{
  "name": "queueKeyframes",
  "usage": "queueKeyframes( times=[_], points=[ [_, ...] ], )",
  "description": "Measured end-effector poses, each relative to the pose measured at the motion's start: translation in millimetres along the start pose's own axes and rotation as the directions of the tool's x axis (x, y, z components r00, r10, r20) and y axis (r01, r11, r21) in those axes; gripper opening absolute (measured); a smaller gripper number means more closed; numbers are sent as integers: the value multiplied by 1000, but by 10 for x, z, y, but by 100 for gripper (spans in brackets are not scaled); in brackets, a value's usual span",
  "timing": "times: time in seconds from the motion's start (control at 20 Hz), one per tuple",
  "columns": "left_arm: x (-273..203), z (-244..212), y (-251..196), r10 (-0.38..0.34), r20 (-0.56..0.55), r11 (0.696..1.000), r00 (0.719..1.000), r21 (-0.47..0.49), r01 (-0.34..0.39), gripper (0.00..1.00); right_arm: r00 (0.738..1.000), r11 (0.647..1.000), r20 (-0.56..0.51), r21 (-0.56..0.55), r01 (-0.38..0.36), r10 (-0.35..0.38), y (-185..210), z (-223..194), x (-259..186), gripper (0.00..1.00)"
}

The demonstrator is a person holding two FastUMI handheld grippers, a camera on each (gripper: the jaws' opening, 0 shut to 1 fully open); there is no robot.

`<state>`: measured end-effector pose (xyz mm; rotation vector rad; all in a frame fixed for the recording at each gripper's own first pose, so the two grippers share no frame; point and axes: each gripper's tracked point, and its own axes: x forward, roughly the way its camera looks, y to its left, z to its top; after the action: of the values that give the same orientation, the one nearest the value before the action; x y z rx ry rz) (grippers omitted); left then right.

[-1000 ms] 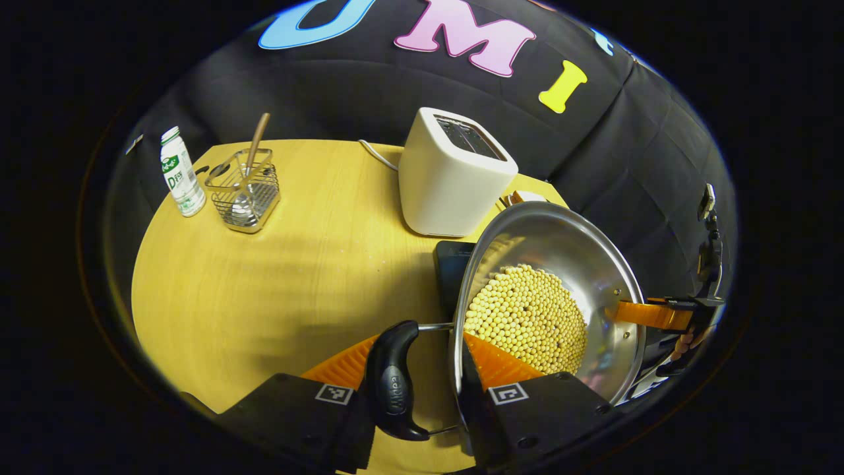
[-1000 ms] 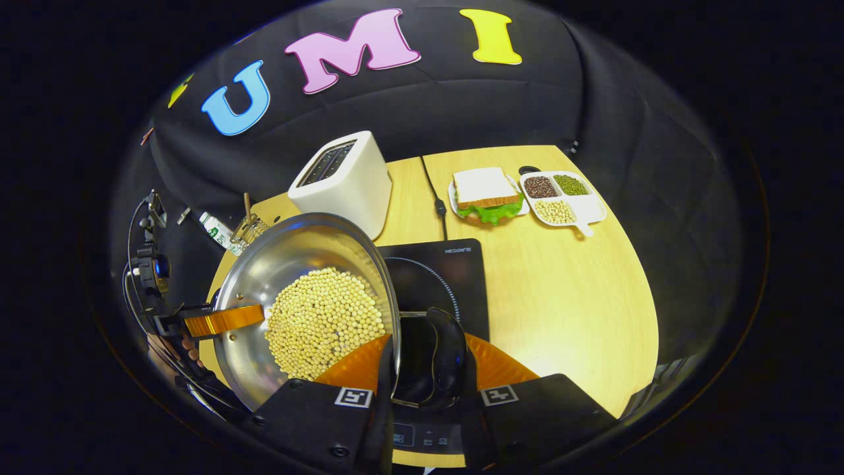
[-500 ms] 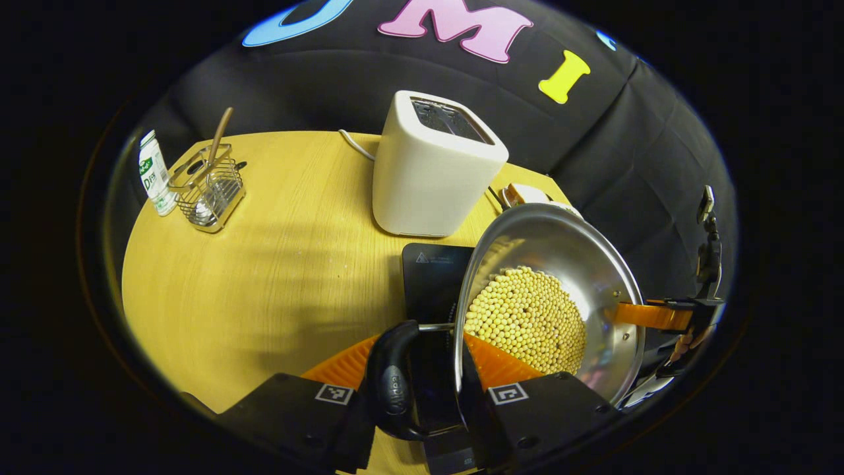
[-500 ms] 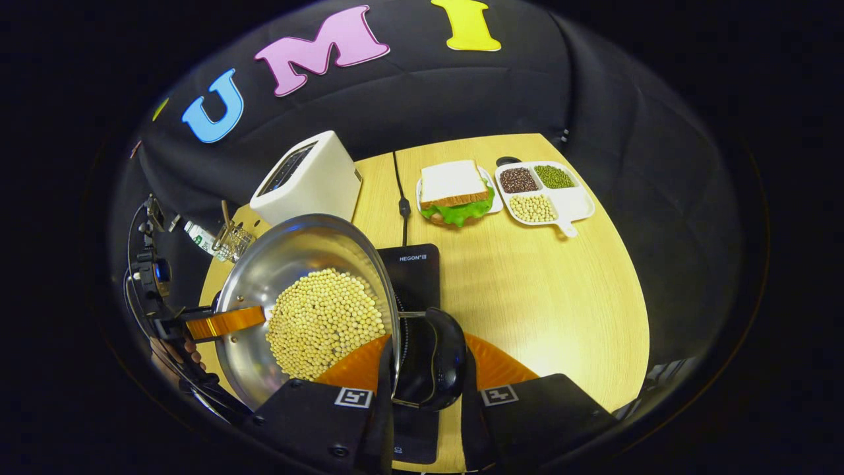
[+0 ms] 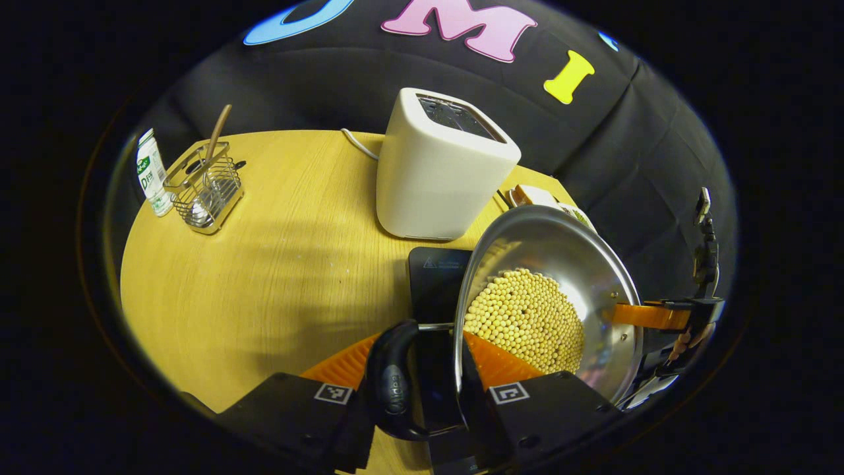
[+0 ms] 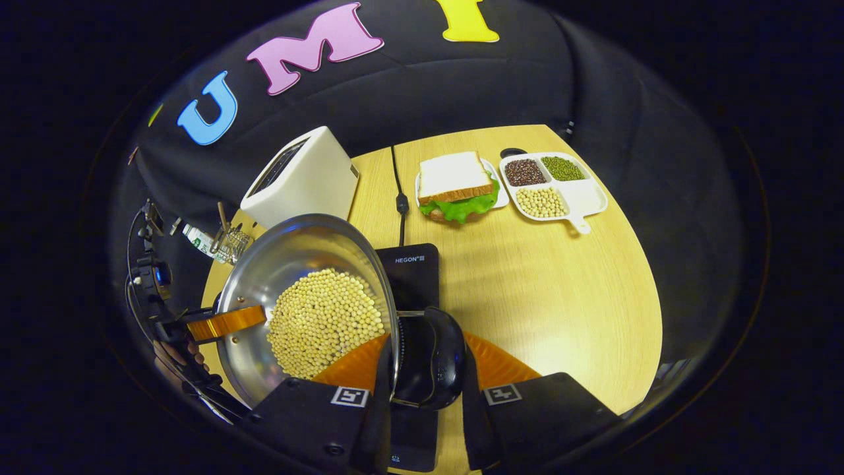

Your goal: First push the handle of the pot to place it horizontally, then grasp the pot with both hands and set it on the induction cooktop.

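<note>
A steel pot (image 5: 547, 264) holding soybeans (image 5: 524, 316) hangs over the black induction cooktop (image 5: 435, 270); whether it touches the cooktop I cannot tell. My left gripper (image 5: 422, 343) is shut on the pot at its black loop handle (image 5: 392, 386), one finger inside the rim and one outside. In the right gripper view, my right gripper (image 6: 422, 346) grips the pot (image 6: 290, 254) the same way at the opposite handle (image 6: 438, 363), above the cooktop (image 6: 412, 270). Each gripper also shows across the pot: right gripper (image 5: 653, 315), left gripper (image 6: 224, 322).
A white toaster (image 5: 442, 165) stands just behind the cooktop. A wire basket (image 5: 204, 191) with utensils and a bottle (image 5: 150, 173) sit at the far left. A sandwich (image 6: 458, 185), a divided dish (image 6: 554, 188) of beans and a black cable (image 6: 399, 198) lie at the back right.
Both grippers have carried the pot sideways across the table; the cooktop now lies under the left handle, where bare wood showed a second ago. Both grips are unchanged.
</note>
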<state>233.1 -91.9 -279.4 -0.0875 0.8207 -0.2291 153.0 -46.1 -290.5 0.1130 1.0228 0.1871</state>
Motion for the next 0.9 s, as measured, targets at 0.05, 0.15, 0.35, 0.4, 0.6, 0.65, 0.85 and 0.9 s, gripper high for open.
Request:
queueKeyframes(
  times=[0.05, 0.15, 0.35, 0.4, 0.6, 0.65, 0.85, 0.9],
  points=[
    [5, -3, -2, 1, -2, 1000, 1000, -1, -1, 61, 1000, 1000, -2, 2, 0, 0, 5, -6, 14, 48],
    [4, -1, -2, 3, -4, 1000, 1000, 1, -3, 61, 1000, 1000, -3, 4, 1, -1, 3, -6, 12, 50],
    [6, -2, 10, 19, -9, 1000, 1000, -7, -19, 62, 1000, 1000, -2, 3, 0, 0, 9, 1, 7, 53],
    [10, 3, 15, 27, -7, 1000, 1000, -8, -27, 63, 1000, 1000, -1, 5, -2, 2, 12, 3, 2, 53],
    [-23, 29, -33, 38, 8, 999, 999, 6, -38, 70, 1000, 1000, 1, 7, -2, 2, -1, 4, -7, 60],
    [-41, 49, 7, 59, 16, 998, 998, 9, -59, 73, 1000, 1000, 6, 4, -7, 7, 15, 8, -20, 71],
    [-183, 50, 46, 92, 35, 995, 995, -34, -91, 96, 997, 1000, 79, -17, 4, -3, 22, 131, -142, 99],
    [-247, 72, 45, 95, 49, 995, 994, -46, -93, 96, 994, 1000, 110, -28, 7, -4, 35, 188, -187, 99]
  ],
)
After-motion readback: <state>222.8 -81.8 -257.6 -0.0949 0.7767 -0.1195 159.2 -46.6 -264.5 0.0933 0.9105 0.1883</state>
